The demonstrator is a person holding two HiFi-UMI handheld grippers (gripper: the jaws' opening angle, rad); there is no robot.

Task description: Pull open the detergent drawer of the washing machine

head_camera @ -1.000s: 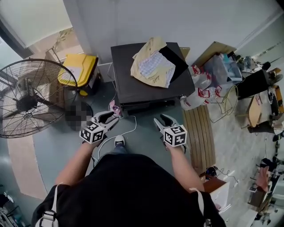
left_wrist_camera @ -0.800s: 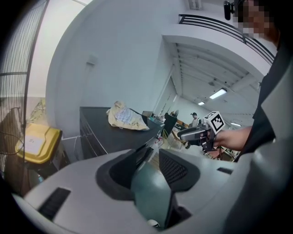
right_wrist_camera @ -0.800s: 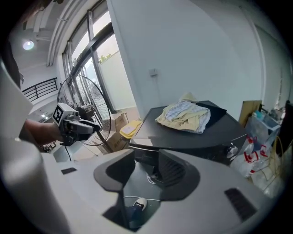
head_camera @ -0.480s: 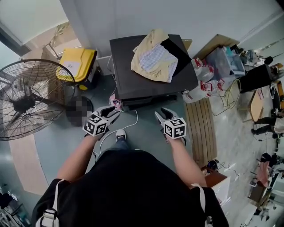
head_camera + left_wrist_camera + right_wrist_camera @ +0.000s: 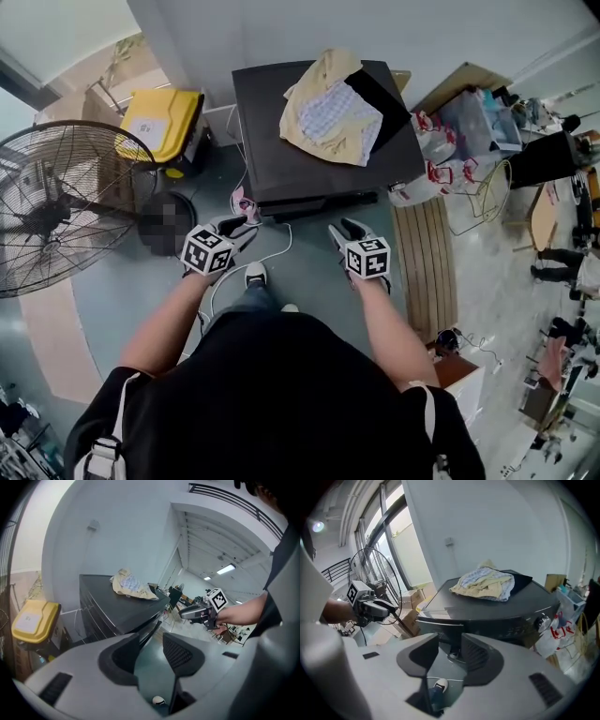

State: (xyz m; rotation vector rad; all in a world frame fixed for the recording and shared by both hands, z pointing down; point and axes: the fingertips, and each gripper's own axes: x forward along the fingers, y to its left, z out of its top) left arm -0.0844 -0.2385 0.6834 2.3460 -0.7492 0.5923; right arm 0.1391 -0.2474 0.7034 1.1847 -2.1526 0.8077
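- A large pedestal fan (image 5: 56, 211) stands on the floor to the far left, with a yellow-lidded box (image 5: 161, 127) beyond it, against the wall beside the machine.
- On the right, a slatted wooden board (image 5: 427, 267) lies on the floor. Plastic bags (image 5: 433, 173) crowd the machine's right corner, touching it or just beside it.
- A white cable (image 5: 272, 264) trails across the floor between me and the machine's front. My shoe (image 5: 254, 275) is planted near it.
- A heap of yellowish and checked clothes (image 5: 333, 114) lies on the machine's lid, towards its far right side.
- Apart from the cable on the floor, I see nothing between either gripper and the front panel.
- The washing machine (image 5: 291, 164) is a dark, boxy unit set against the far wall, directly ahead of me.
- Its detergent drawer (image 5: 439, 623) is the rectangular panel at the left end of the front strip. A round dial (image 5: 542, 620) sits at the right end. The drawer looks flush with the front, so closed as far as I can tell.
- The left hand-held gripper (image 5: 151, 638) hangs near the machine's front left corner without touching it. Its jaws are apart, with only floor showing between them.
- The right hand-held gripper (image 5: 449, 651) is lined up on the drawer end of the panel, short of it. Its jaws are wide and closing, with nothing between the pads.
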